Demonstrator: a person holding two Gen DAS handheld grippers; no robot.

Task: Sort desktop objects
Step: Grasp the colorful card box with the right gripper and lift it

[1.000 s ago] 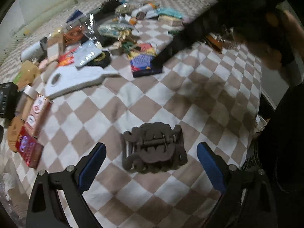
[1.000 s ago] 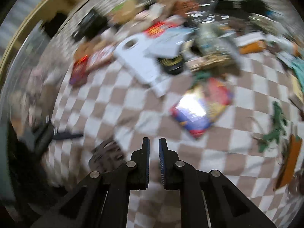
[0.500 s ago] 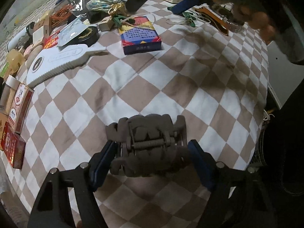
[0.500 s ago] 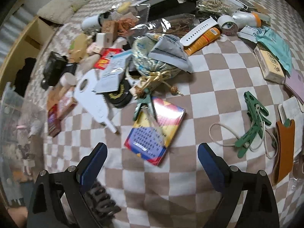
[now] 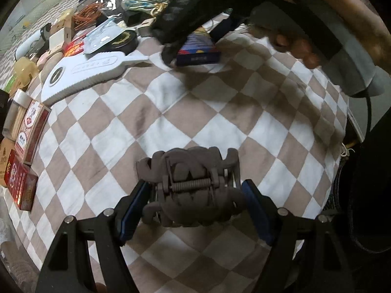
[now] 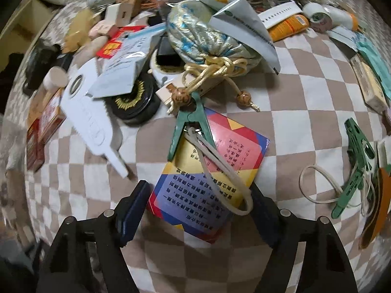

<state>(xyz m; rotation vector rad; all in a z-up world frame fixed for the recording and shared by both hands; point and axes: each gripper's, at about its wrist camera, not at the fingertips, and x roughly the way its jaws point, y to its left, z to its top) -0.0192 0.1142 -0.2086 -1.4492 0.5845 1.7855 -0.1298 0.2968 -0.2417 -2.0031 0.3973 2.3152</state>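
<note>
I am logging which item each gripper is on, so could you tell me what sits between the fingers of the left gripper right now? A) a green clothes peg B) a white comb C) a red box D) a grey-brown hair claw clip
D: in the left wrist view, the left gripper has its blue-padded fingers against either side of the grey-brown hair claw clip, above the checked cloth.

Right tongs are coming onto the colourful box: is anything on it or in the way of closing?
Yes. A green clothespin with a cream cord loop lies on top of the colourful box, and the loop's end sits by the right finger of the open right tongs. Nothing else blocks the box's sides.
</note>
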